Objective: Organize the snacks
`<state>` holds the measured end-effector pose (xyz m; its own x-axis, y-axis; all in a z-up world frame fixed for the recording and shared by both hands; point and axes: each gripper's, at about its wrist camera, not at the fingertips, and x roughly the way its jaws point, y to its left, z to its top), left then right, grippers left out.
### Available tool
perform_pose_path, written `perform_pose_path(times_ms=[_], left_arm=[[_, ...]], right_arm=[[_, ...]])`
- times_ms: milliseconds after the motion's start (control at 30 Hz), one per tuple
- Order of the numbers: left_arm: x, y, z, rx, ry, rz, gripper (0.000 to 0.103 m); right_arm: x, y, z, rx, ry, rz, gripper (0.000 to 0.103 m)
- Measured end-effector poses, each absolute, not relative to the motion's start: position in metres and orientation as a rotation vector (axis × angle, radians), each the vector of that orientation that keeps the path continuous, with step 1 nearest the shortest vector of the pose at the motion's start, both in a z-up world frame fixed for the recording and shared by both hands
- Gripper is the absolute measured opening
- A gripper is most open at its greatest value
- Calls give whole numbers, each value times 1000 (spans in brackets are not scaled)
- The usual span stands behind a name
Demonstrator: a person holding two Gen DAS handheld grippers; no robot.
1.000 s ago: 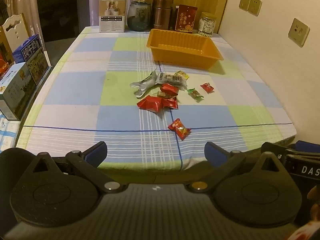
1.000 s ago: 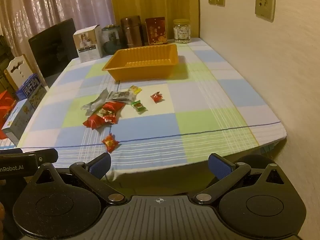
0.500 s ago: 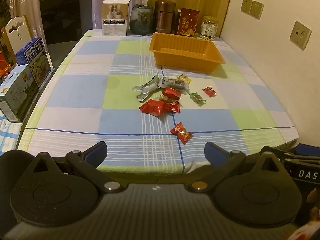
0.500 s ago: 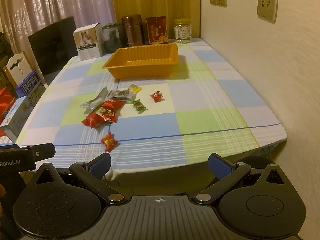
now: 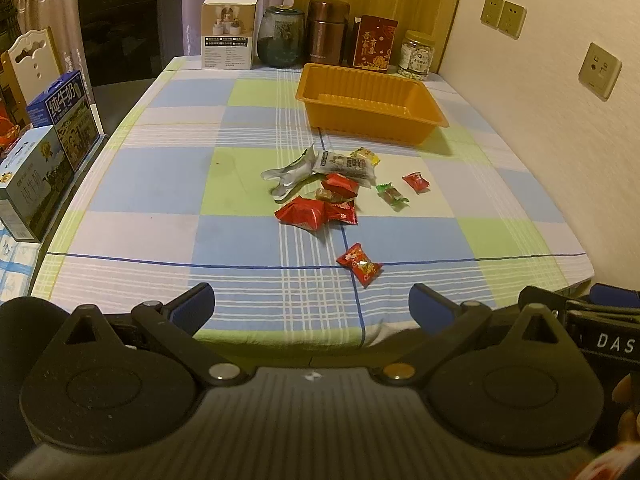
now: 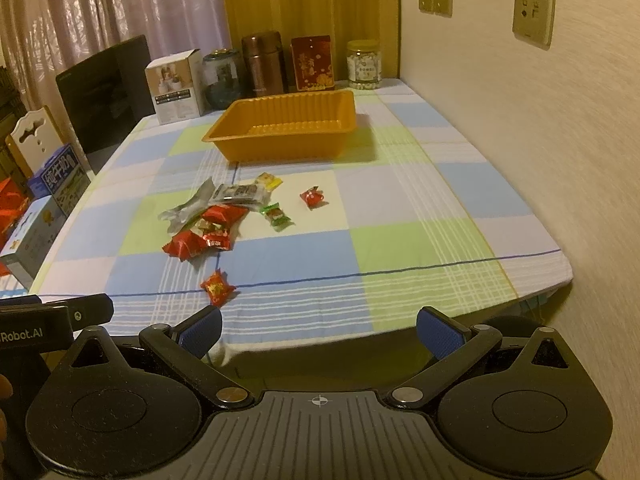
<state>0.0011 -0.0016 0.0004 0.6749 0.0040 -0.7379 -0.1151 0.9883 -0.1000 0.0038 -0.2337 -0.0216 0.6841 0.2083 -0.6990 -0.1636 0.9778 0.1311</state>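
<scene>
Both claws hang off the near edge of the desk, w/ its blue-green-white checked cloth. Left claw and right claw are spread wide, nothing between the blue pads — likely staged for a first pick. The snacks lie loose mid-desk: a cluster of red foil packets w/ a grey-white wrapped bar, a green candy, and one red candy nearest the claws. The empty orange ribbed plastic tray sits just behind them, presumably the destination.
</scene>
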Motion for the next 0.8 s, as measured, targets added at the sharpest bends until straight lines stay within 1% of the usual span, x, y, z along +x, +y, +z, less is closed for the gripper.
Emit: perform_pose_path(times_ms=[800], left_arm=[[1,-1,1,-146,830,67,103]], right_arm=[[4,-232,-22,57,789,208,103]])
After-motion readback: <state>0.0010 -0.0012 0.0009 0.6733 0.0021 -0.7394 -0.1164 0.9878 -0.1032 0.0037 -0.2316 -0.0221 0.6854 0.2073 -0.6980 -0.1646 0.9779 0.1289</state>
